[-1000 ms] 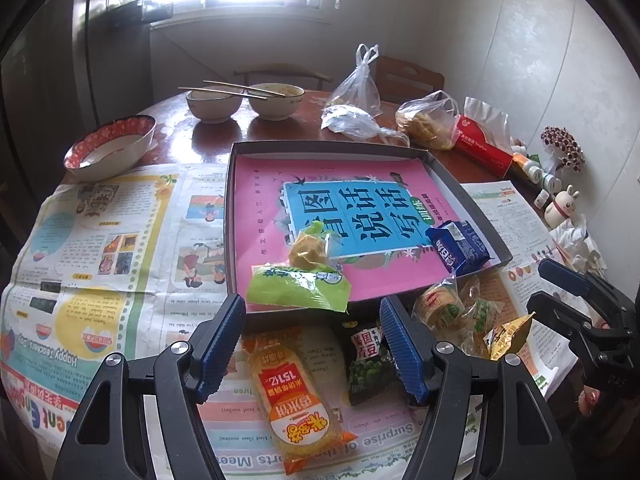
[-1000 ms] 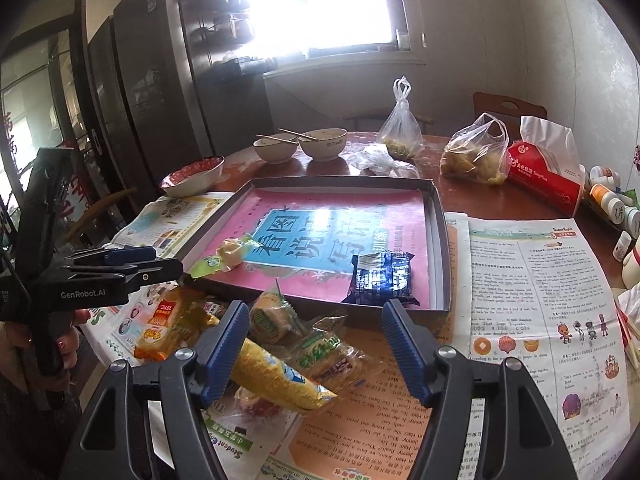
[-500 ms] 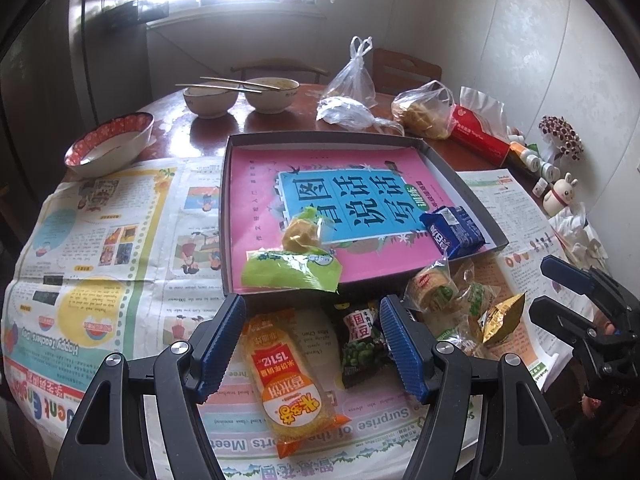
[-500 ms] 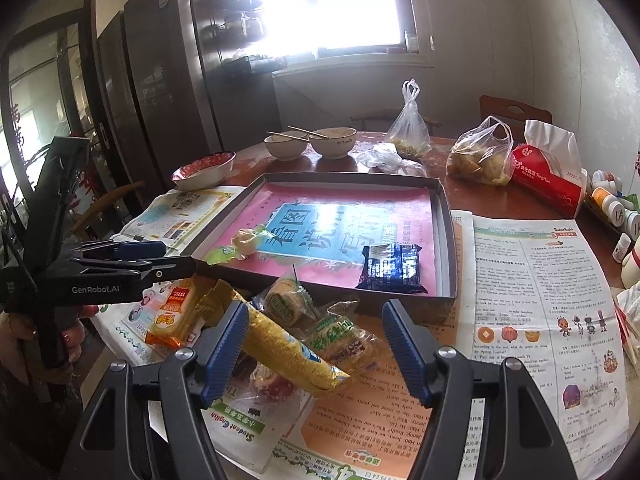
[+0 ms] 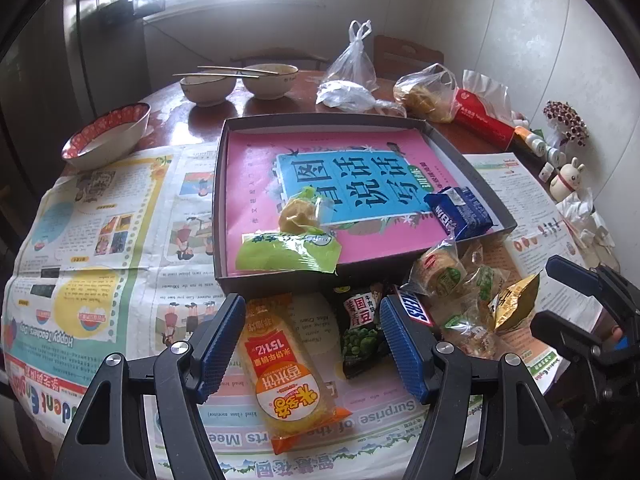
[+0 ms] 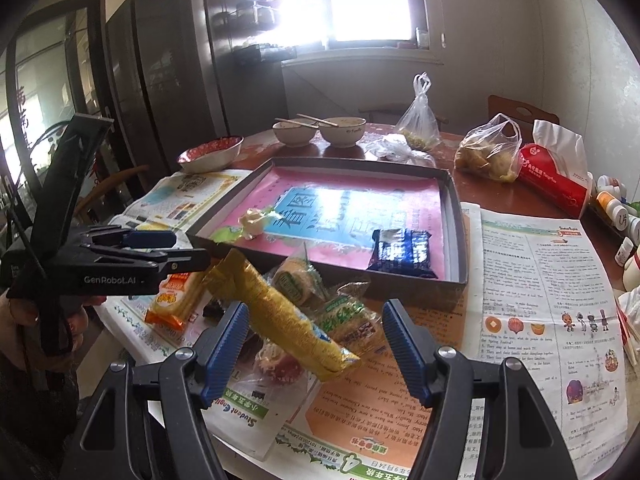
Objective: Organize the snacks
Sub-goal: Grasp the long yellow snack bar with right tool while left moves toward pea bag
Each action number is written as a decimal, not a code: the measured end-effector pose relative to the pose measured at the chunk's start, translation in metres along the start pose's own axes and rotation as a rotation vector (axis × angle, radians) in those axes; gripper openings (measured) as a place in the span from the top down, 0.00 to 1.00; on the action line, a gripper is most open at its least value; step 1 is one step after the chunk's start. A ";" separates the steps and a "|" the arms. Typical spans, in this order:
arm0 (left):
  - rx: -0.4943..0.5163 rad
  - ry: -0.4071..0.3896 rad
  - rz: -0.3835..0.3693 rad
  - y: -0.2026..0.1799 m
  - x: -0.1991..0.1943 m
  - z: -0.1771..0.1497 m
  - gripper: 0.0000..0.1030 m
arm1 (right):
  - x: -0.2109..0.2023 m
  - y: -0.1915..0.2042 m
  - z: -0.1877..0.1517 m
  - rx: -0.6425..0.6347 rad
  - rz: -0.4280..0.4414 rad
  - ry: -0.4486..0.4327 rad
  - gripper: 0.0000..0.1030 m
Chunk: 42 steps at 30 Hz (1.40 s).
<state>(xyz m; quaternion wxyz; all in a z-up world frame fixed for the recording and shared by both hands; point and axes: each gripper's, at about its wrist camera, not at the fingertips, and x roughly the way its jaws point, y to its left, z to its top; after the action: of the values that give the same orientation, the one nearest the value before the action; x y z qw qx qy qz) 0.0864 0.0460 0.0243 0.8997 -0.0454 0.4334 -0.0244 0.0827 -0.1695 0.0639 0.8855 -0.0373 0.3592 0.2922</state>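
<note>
Both grippers, left gripper and right gripper, hang released over loose snack packets at the counter's near edge, beside the shallow grey cardboard tray awaiting them.

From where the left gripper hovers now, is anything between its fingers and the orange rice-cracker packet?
Nothing visible. The orange rice-cracker packet lies flat on the newspaper, in the gap of the open left gripper; the green pea packet lies beside it.

Left gripper and right gripper tilt downward, jaws apart, gripping nothing
</note>
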 end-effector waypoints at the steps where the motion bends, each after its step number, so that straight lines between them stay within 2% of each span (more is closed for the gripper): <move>1: 0.001 0.001 -0.002 0.000 0.001 0.000 0.30 | 0.001 0.001 -0.001 -0.006 -0.002 0.003 0.33; 18: -0.005 0.059 -0.018 -0.009 0.027 0.000 0.31 | 0.031 0.020 -0.007 -0.068 -0.042 0.052 0.34; 22: -0.007 0.057 -0.024 -0.011 0.029 0.000 0.31 | 0.037 0.016 -0.008 -0.057 -0.048 0.064 0.42; 25: -0.013 0.055 -0.027 -0.011 0.030 0.001 0.31 | 0.043 0.009 -0.010 -0.032 -0.041 0.082 0.44; 30: -0.021 0.062 -0.048 -0.011 0.031 0.000 0.43 | 0.040 0.002 -0.010 -0.016 -0.038 0.073 0.58; 32: -0.021 0.073 -0.059 -0.012 0.033 -0.001 0.50 | 0.040 -0.003 -0.010 -0.001 -0.040 0.077 0.69; 35: -0.020 0.090 -0.069 -0.014 0.037 -0.003 0.54 | 0.042 -0.010 -0.012 0.021 -0.040 0.090 0.77; 42: -0.017 0.126 -0.078 -0.018 0.046 -0.005 0.54 | 0.039 -0.019 -0.012 0.050 -0.034 0.081 0.79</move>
<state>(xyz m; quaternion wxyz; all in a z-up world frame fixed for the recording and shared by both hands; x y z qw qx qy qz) 0.1115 0.0237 -0.0125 0.8687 -0.0684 0.4872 -0.0584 0.1079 -0.1699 0.0264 0.8757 -0.0330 0.4013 0.2664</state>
